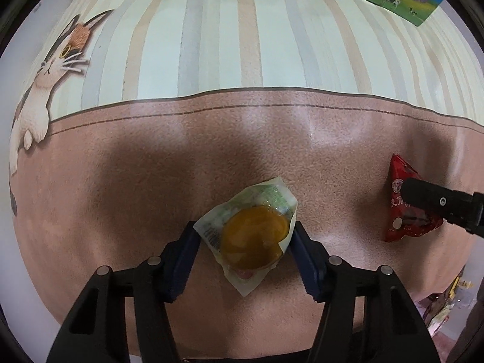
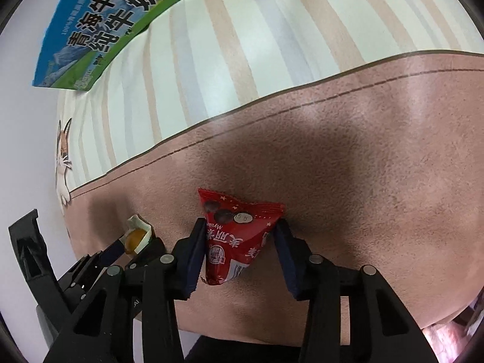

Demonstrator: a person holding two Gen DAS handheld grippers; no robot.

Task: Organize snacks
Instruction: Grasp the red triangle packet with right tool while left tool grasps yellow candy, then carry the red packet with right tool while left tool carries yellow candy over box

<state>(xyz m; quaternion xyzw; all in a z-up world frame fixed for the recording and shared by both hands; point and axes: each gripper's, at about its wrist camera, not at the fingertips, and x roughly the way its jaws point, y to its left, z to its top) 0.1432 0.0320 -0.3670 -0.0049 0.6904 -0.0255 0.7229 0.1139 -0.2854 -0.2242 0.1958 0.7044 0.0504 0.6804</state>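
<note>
Left snack: a clear-and-pale-green plastic packet with a round orange jelly-like puck inside (image 1: 254, 236). It sat between my left gripper (image 1: 246, 251) fingers, on or just over the pinkish-brown mat, hard to say which.

Left fingers: both blue pads were against the packet's sides, so I'd call it pinched, though the hold was mostly on loose wrapper edge.

Right snack: a red triangular foil pouch with chocolate balls printed on it (image 2: 239, 236), low over the same mat, well apart from the orange one.

Right fingers: my right gripper (image 2: 239, 254) had its pads pressed on the pouch's two slanted sides, closed on it.

How they'd handle: both looked light to me. The orange packet's film seemed slick and crinkly, with the puck as the only firm part, so I figured the better hold was across the puck, not the flappy corners. The red pouch looked puffy and soft, probably fine squeezed mid-body, but too hard a squeeze might crush what's inside.

Surface: pinkish-brown textured mat with striped upper half and a cartoon cat print (image 1: 211, 157).

Further out: a blue-and-green milk carton box (image 2: 99, 27) lay at the far edge of the stripes, maybe where snacks go, can't tell.
</note>
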